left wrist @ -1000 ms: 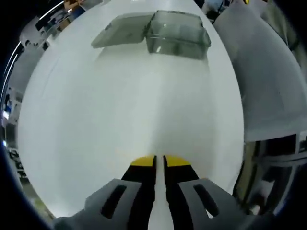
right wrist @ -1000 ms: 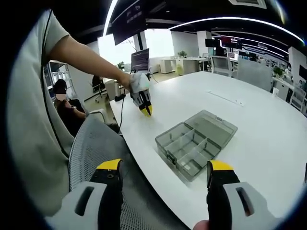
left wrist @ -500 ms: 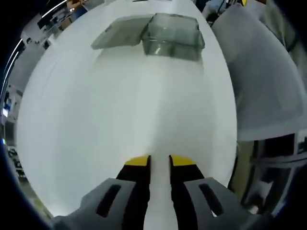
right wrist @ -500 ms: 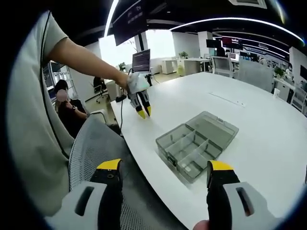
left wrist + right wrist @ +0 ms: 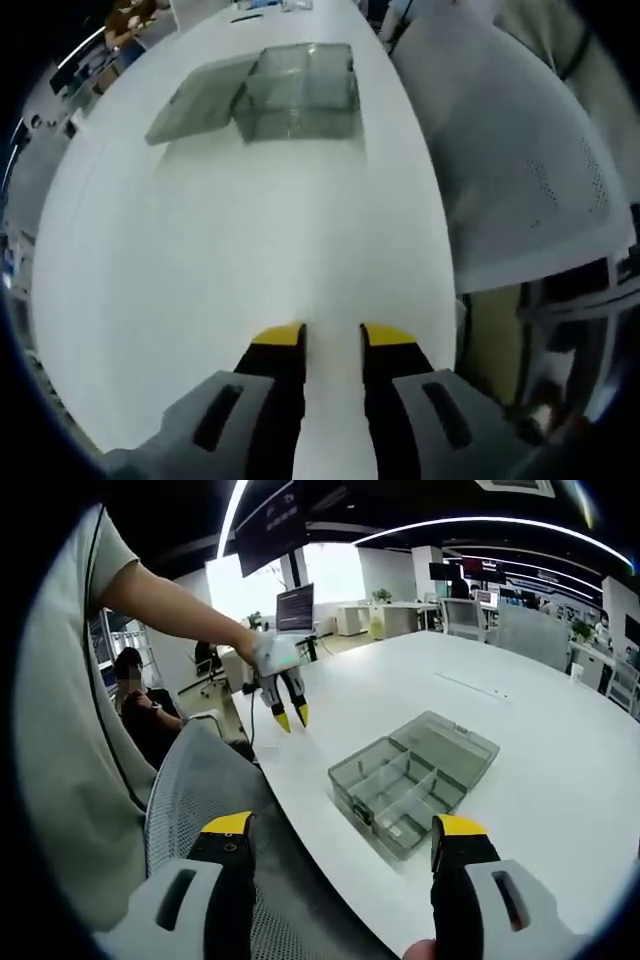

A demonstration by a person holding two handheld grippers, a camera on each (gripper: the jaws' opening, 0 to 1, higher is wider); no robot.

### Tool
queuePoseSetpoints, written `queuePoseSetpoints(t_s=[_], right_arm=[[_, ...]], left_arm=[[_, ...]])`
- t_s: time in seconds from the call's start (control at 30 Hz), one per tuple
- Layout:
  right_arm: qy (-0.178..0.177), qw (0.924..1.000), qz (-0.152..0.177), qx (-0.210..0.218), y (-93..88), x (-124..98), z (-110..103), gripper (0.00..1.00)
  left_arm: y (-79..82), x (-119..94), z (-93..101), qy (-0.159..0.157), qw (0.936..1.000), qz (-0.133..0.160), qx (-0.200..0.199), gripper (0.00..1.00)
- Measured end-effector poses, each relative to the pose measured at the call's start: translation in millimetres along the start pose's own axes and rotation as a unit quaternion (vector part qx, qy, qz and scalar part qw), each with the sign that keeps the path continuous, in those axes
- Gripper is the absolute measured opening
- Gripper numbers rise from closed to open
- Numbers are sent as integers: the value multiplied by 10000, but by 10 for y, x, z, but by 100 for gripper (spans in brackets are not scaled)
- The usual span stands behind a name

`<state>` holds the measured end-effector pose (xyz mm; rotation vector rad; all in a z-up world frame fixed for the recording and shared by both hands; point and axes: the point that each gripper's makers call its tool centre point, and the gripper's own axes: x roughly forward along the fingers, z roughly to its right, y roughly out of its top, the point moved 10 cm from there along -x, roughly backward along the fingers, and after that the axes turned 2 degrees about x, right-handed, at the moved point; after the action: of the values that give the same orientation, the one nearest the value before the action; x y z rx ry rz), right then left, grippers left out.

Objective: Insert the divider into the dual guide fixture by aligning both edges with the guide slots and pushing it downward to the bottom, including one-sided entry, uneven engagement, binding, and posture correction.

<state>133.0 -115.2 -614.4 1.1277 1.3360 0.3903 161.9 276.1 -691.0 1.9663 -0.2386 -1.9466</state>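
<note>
Left tongs (image 5: 332,335) parted a little, nothing between the yellow tips, held low over the bare white bench (image 5: 200,260). Seen also from the right gripper view, out at the end of the person's outstretched arm (image 5: 170,605), tips pointing down near the bench's edge, apart and empty. Right tongs (image 5: 343,840) spread wide, gripping nothing, raised well back from the bench and above a grey mesh chair (image 5: 200,780). Clear grey compartment box (image 5: 410,780) flat on the bench near its front edge, lid thrown open and lying level beside the tray, thin partitions standing inside between the cells. Same box far off in the left gripper view, well ahead of the tips. Cannot tell which partition is the divider, nor whether any sits loose or fully seated. Monitor (image 5: 292,607) and further desks behind, in an open office.
</note>
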Motion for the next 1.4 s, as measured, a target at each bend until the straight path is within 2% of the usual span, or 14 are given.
queuePoseSetpoints(t_s=[0.4, 0.73, 0.9, 1.0, 1.33, 1.4], right_arm=[[50, 10000, 9, -34, 19, 43, -51, 69], [59, 10000, 12, -45, 20, 49, -84, 69], [53, 10000, 8, -34, 5, 37, -98, 69], [41, 10000, 9, -24, 2, 31, -97, 69], [38, 10000, 22, -13, 2, 36, -95, 69], [39, 10000, 22, -9, -1, 36, -96, 69]], left_arm=[[107, -23, 276, -380, 9960, 157, 788, 30], [148, 36, 454, -593, 9894, 24, 1323, 38], [97, 78, 524, -693, 9857, -103, 1535, 39], [-24, 133, 518, -722, 9837, -154, 1639, 39], [-107, 214, 546, -698, 9796, -215, 1873, 43], [-209, 297, 524, -707, 9775, -251, 1970, 43]])
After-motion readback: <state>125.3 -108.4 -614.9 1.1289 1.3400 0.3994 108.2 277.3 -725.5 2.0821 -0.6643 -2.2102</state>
